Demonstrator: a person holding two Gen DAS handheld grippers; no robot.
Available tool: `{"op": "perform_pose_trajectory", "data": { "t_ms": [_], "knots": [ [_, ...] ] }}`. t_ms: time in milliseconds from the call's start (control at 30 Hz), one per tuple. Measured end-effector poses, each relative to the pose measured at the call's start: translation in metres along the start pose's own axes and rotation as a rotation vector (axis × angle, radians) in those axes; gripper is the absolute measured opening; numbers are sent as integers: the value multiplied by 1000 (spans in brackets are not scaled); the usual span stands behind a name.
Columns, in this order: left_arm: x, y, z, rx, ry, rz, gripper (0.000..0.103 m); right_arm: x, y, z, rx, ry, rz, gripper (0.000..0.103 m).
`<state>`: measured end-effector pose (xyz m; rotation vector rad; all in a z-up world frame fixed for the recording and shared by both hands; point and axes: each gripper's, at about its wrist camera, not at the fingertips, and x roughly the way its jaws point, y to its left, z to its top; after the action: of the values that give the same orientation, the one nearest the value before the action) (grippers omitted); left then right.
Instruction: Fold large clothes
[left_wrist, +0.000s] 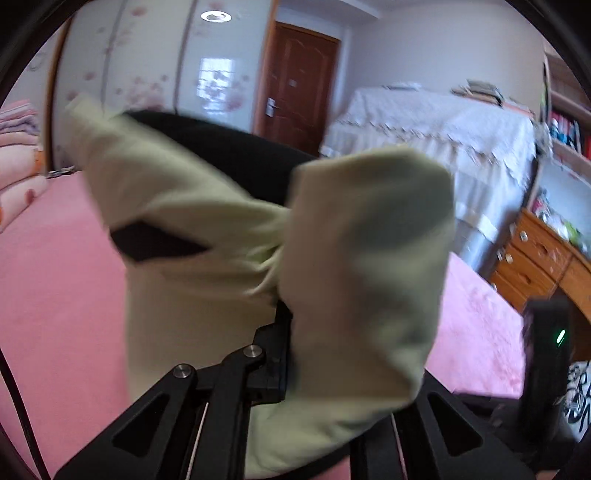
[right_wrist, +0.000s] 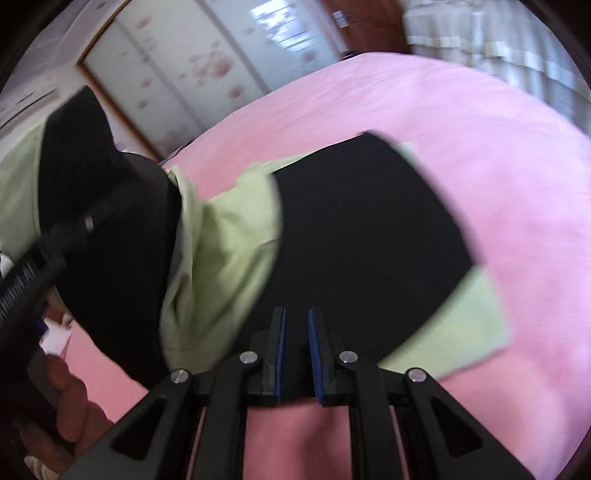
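The bed (right_wrist: 480, 122), covered in pink, is the work surface in both views. The garment (right_wrist: 362, 236), black with pale green panels, lies partly flat on it in the right wrist view; its long axis runs from 10 o'clock to 4 o'clock. The flat black body sits directly ahead of the right claw (right_wrist: 295, 347), at 12 o'clock and close. A green corner lies at 3 o'clock.

The left claw (left_wrist: 291, 328) is clenched on a bunched green section of the garment (left_wrist: 362, 258), raised clear of the bed. Fabric drapes over both sides of the fingers. The right finger is hidden by cloth.

The right claw is released: a narrow gap shows between its blue pads (right_wrist: 280, 354), with nothing between them. It hovers near the garment's near edge.

Judgement: the right claw is nearer the flat portion and suited to pin or take the near hem.

Surroundings: a wardrobe (left_wrist: 147, 74) at 11 o'clock, a door (left_wrist: 295, 85) at 12 o'clock, a dresser (left_wrist: 535, 266) at 3 o'clock. None obstructs. The lifted fold at 9 o'clock in the right view may block that side.
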<state>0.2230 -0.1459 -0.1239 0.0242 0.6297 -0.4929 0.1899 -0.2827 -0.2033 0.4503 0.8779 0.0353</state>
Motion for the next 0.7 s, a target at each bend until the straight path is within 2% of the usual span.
{"op": "perform_pose_trajectory", "data": {
  "t_ms": [67,133,200,233,267,300,333,367,400,433,500,533,600,700],
  "knots": [
    [27,-21,-14,56,62,-4,8,-11,-26,2,43,-19,-62,13],
    [63,-32,-34,86,185,4,8,-15,-47,3,75,-13,-110,13],
    [81,-32,-46,81,260,-6,9,-17,-62,4,106,-7,-117,13],
    [84,-32,-49,81,270,-6,9,-17,-65,4,110,-4,-123,13],
    [82,-32,-49,82,270,-11,10,-17,-67,5,113,-3,-127,13],
    [79,-32,-46,83,270,-15,16,-20,-69,5,115,-4,-122,13],
    [76,-32,-42,77,281,-34,31,-21,-68,5,114,-6,-115,13],
    [74,-31,-39,67,291,-56,40,-20,-67,7,113,-5,-114,13],
    [67,-31,-35,50,300,-84,61,-21,-66,9,117,-4,-99,13],
    [63,-30,-33,48,293,-89,76,-19,-65,12,125,-2,-82,13],
    [40,-38,-26,70,249,-92,80,-22,-65,19,146,2,-44,18],
    [32,-46,-33,81,239,-97,80,-26,-69,23,153,-2,-34,21],
    [7,-49,-30,90,203,-90,80,-34,-68,25,167,-14,-7,34],
    [-16,-36,-23,48,155,-45,80,-43,-64,25,187,-22,46,43]
  ]
}}
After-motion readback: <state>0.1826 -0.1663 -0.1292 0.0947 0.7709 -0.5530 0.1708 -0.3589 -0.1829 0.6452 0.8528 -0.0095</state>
